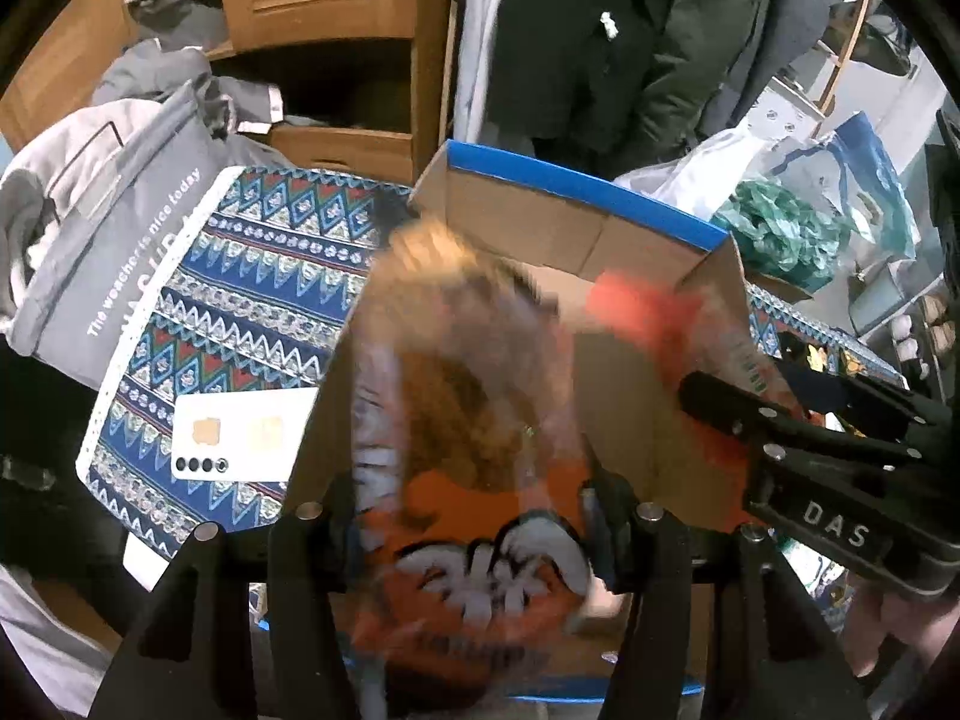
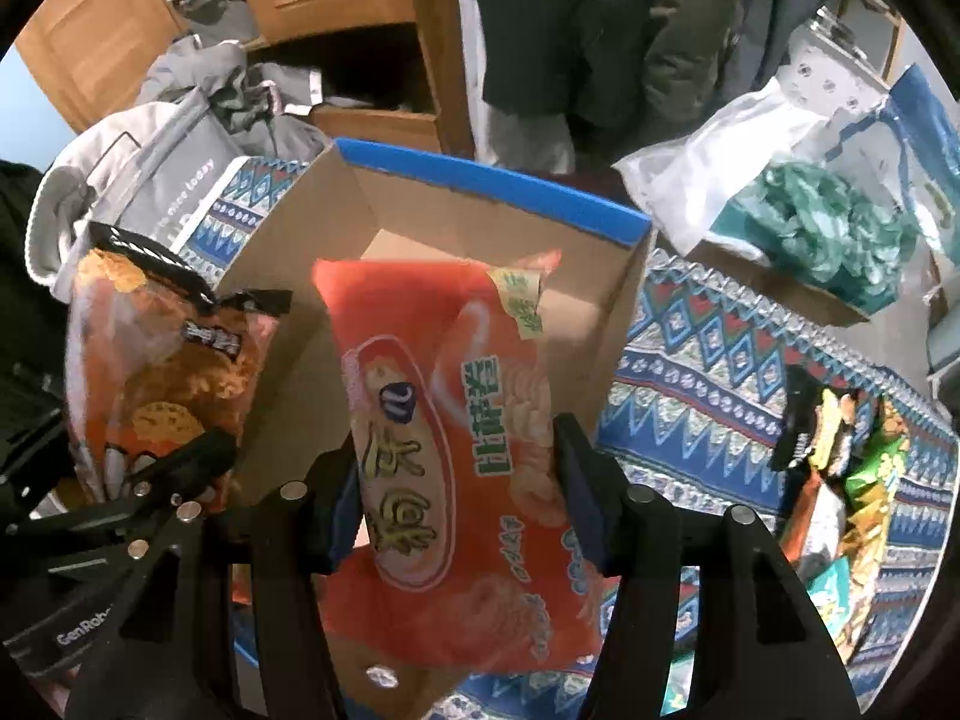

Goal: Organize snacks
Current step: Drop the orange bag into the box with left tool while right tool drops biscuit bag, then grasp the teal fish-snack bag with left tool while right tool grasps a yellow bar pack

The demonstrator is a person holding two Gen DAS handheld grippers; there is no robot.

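Right wrist view: the red snack bag (image 2: 456, 420) is seen clamped at its lower half between the jaws of the right gripper (image 2: 456, 480), hanging over the open cardboard box (image 2: 480, 192). To the left of the box, the orange chip bag (image 2: 156, 372) is pinched by the left gripper (image 2: 180, 468); in the left wrist view this orange chip bag (image 1: 468, 450) is blurred above the box's opening. Both bags are judged light, air-puffed and slippery, with brittle contents that could be crushed. A hold on the sealed edge or a gentle squeeze across the middle is judged safest. More loose packets (image 2: 840, 480) are seen right of the box on the patterned cloth (image 2: 720, 360).
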